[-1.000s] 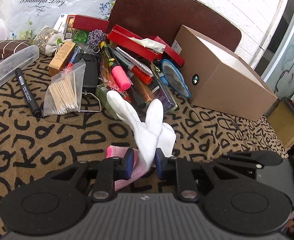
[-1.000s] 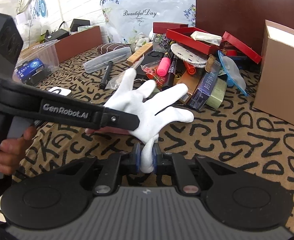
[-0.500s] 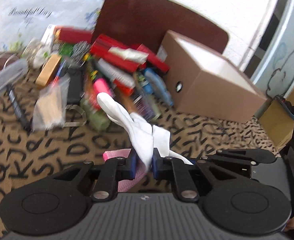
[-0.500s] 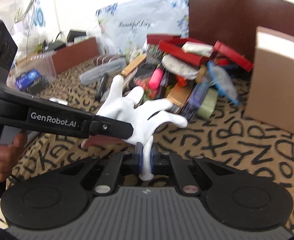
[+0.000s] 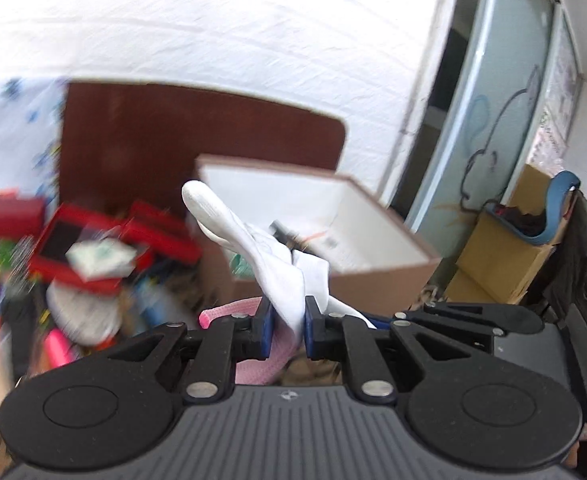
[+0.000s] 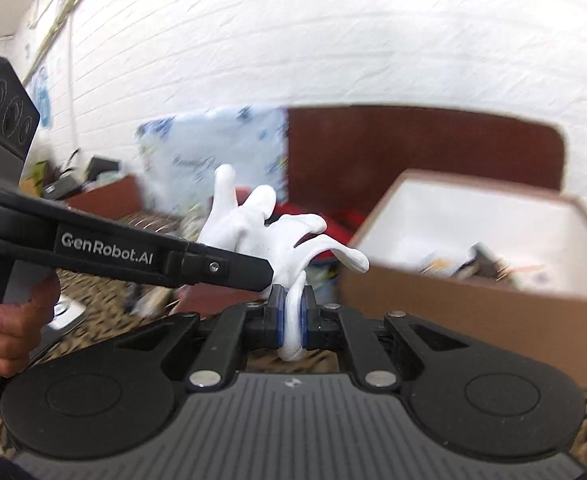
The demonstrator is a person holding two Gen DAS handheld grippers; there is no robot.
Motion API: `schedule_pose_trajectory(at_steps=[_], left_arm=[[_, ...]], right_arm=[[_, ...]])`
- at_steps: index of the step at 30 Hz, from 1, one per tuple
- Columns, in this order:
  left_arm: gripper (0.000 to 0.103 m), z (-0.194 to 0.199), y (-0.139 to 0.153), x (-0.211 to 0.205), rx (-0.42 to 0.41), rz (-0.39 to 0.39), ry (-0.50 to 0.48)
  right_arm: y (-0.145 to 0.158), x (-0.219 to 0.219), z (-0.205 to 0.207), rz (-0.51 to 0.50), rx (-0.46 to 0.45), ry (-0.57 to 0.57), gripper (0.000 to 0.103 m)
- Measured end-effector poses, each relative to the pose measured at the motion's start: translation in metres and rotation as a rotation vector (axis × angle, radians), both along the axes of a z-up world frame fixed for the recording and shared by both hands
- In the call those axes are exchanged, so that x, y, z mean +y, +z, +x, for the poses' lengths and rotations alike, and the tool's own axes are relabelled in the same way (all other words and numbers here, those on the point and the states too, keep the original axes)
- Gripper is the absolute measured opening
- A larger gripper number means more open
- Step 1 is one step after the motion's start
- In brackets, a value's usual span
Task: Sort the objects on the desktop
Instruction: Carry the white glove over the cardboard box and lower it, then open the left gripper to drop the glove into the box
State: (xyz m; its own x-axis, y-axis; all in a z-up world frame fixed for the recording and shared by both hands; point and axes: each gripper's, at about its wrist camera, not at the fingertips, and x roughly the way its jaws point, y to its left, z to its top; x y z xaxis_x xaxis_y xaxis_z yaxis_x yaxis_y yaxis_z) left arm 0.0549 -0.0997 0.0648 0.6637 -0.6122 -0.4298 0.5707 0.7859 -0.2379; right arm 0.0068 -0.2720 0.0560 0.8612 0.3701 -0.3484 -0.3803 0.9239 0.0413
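Observation:
A white glove (image 5: 277, 256) with a pink cuff (image 5: 253, 364) hangs in the air between both grippers. My left gripper (image 5: 286, 330) is shut on its palm near the cuff. My right gripper (image 6: 291, 318) is shut on one of the glove's (image 6: 265, 232) fingers. The open brown cardboard box (image 5: 373, 272) with a white inside lies just ahead and below; it also shows in the right wrist view (image 6: 473, 292). The left gripper's arm (image 6: 125, 256) crosses the right wrist view from the left.
A blurred pile of desk items with red boxes (image 5: 93, 248) lies left of the box on the letter-patterned cloth. A dark brown board (image 5: 173, 132) leans on the white wall. Cardboard boxes (image 5: 505, 256) stand at the right.
Both grippers have lifted the glove up off the cloth and carried it toward the cardboard box. The views now look over the box's open top.

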Motion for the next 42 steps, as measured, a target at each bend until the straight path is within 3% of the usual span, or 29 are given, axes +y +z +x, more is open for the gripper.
schedule_pose_trajectory(at_steps=[6, 14, 23, 35, 36, 38, 39, 40, 41, 42], left_arm=[[0.014, 0.031, 0.018, -0.048, -0.008, -0.054, -0.072], [0.014, 0.072, 0.016, -0.115, 0.004, -0.044, -0.134], [0.014, 0.119, -0.018, -0.169, 0.084, 0.021, -0.159], [0.015, 0.150, -0.048, -0.199, 0.127, 0.127, -0.151], [0.019, 0.151, -0.049, -0.199, 0.127, 0.130, -0.149], [0.040, 0.151, -0.049, -0.197, 0.127, 0.126, -0.157], [0.059, 0.150, -0.048, -0.194, 0.120, 0.118, -0.159], [0.069, 0.148, -0.046, -0.192, 0.107, 0.114, -0.150], [0.072, 0.146, -0.044, -0.189, 0.088, 0.112, -0.135], [0.078, 0.145, -0.042, -0.187, 0.077, 0.105, -0.131]], right_arm=[[0.025, -0.046, 0.017, -0.016, -0.062, -0.111, 0.005], [0.030, -0.100, 0.058, -0.039, -0.066, -0.243, 0.005], [0.008, -0.138, 0.095, -0.081, 0.012, -0.323, 0.005], [-0.025, -0.159, 0.135, -0.102, 0.158, -0.354, 0.007], [-0.026, -0.160, 0.137, -0.104, 0.168, -0.358, 0.007], [-0.028, -0.161, 0.138, -0.111, 0.174, -0.360, 0.009], [-0.028, -0.161, 0.137, -0.111, 0.169, -0.356, 0.011], [-0.027, -0.161, 0.137, -0.111, 0.164, -0.355, 0.015], [-0.026, -0.162, 0.136, -0.116, 0.159, -0.364, 0.027], [-0.026, -0.161, 0.134, -0.120, 0.150, -0.355, 0.032]])
